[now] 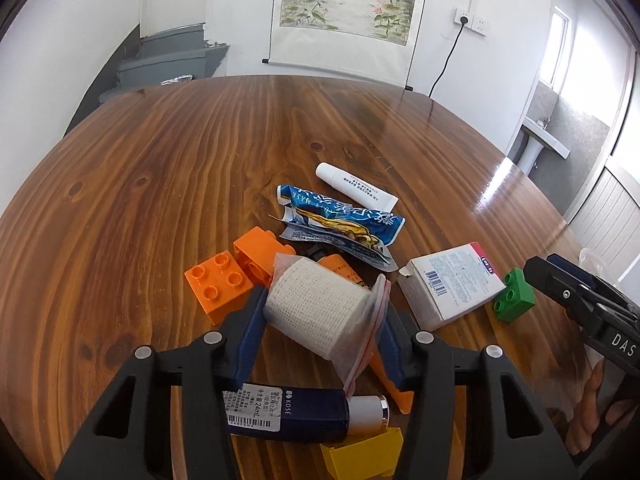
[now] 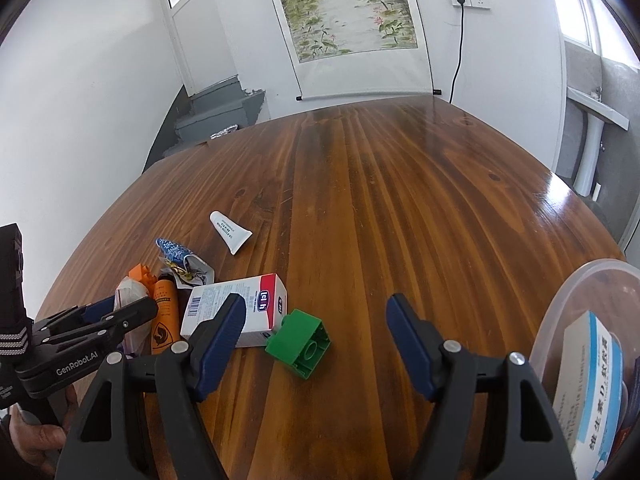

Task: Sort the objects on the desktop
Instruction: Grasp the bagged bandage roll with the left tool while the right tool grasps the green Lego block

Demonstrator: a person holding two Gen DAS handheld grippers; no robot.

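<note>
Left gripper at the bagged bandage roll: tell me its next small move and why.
Probably lift it straight up a little. The left gripper has its blue pads against both sides of the bandage roll in its clear zip bag, so the grip looks set. The roll lies on an orange tube among orange blocks, so a sideways drag would likely disturb them.

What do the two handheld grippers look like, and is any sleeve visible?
Both match: the left gripper and right gripper have black plastic frames with triangular cutouts, silver round pivot bolts and dark blue ribbed finger pads. White lettering on the bodies: "GenRobot.AI" on the left, "DAS" on the right. A black cuff with grey stripes is worn at the left wrist. No cables visible.
</note>
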